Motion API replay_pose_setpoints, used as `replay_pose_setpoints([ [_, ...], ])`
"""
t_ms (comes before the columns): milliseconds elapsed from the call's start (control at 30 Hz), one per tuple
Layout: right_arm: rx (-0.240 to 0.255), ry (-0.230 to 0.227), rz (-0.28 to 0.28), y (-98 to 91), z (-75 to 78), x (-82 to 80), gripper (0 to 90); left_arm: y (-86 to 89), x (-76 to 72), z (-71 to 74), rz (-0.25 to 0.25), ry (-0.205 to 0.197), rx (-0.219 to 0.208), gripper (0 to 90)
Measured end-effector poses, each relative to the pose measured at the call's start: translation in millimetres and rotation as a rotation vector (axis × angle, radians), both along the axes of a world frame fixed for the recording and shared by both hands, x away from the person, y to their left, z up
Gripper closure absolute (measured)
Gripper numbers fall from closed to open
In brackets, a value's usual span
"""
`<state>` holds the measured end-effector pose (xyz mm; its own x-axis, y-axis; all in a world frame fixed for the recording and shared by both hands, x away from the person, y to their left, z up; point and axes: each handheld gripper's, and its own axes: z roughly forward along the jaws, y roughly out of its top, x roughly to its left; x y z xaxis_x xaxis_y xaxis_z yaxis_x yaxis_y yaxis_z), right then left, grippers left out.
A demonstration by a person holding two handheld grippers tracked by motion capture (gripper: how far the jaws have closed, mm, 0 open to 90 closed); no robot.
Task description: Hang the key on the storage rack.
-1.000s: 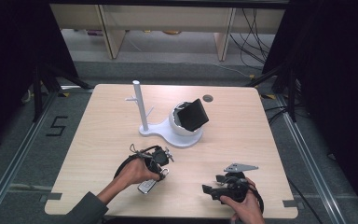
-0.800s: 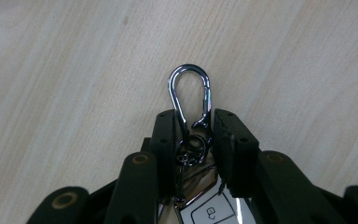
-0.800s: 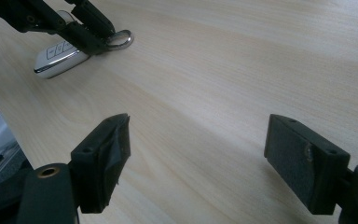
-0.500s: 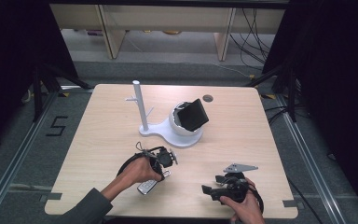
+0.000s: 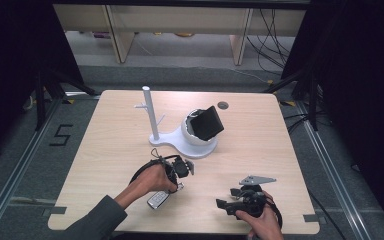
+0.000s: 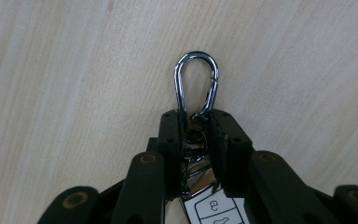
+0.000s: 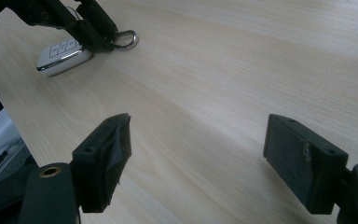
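A white car key fob (image 5: pixel 157 200) lies on the wooden table (image 5: pixel 260 145) near its front edge, with a silver carabiner (image 6: pixel 181 84) on its ring. My left gripper (image 6: pixel 196 126) points down at it. Its jaws have just been closing, and the pads now press on the carabiner's base from both sides, with the loop sticking out past the tips. In the right gripper view the fob (image 7: pixel 63 55), the carabiner (image 7: pixel 129 39) and the left gripper (image 7: pixel 98 35) lie far off. My right gripper (image 7: pixel 200 140) rests low over bare wood, open and with nothing between its fingers, at the front right (image 5: pixel 228 198).
A white stand with an upright post (image 5: pixel 150 115) and a round white base (image 5: pixel 200 142) carrying a tilted black box (image 5: pixel 207 122) sits mid-table behind the grippers. A small dark round cap (image 5: pixel 223 105) lies beyond it. Dark floor and rails surround the table.
My left gripper has edged slightly to the right over the key's ring. The right gripper has stayed where it was.
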<state>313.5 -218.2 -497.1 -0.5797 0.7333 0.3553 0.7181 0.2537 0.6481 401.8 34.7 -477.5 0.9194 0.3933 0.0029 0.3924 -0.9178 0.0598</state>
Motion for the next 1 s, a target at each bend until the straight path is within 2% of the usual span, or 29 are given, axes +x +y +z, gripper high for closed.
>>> replay_pose_setpoints([
  [33,0.001,0.019,-0.014,0.5,0.9,-1.3,24.0,0.1,0.0,-0.1,0.003,0.004,-0.003,74.4],
  [133,0.005,-0.023,0.016,-0.4,-1.4,1.7,24.1,0.8,0.6,0.0,0.001,0.012,-0.009,74.8],
  [200,0.006,0.020,-0.011,1.0,-0.2,-1.1,24.1,1.2,-0.1,-0.3,-0.012,0.010,-0.012,74.9],
  [300,0.012,0.001,-0.006,1.0,-1.2,0.2,24.1,0.9,-1.3,0.4,-0.028,0.000,-0.010,75.0],
  [533,0.001,0.006,-0.005,-0.3,-0.7,0.3,24.2,5.8,0.1,0.5,-0.048,0.000,-0.035,75.1],
  [600,0.004,0.011,-0.005,-0.3,-0.7,0.3,24.2,6.2,0.2,0.6,-0.045,-0.007,-0.034,75.1],
  [633,0.006,0.013,-0.009,-0.4,-0.5,0.6,24.2,7.5,-0.8,0.0,-0.028,0.007,-0.045,75.1],
  [700,0.007,0.012,-0.006,-0.5,-0.6,0.4,24.2,8.1,-0.4,0.7,-0.032,0.006,-0.045,75.1],
  [733,0.004,0.011,-0.005,-0.6,-1.0,0.5,24.2,9.8,-0.5,2.0,-0.029,0.014,-0.058,75.1],
  [800,0.004,0.016,-0.012,-0.6,-0.9,0.6,24.2,10.6,0.3,3.2,-0.033,-0.001,-0.064,75.1],
  [833,0.004,0.016,-0.012,-0.6,-0.9,0.6,24.2,11.6,-0.2,5.1,-0.028,0.015,-0.060,75.1],
  [867,0.005,0.012,-0.008,-0.7,-1.2,0.7,24.3,14.5,1.5,9.5,-0.029,-0.005,-0.066,75.1],
  [1000,0.002,0.005,-0.005,-1.0,-1.3,1.0,24.3,22.9,4.2,19.9,-0.007,-0.020,-0.083,75.1],
])
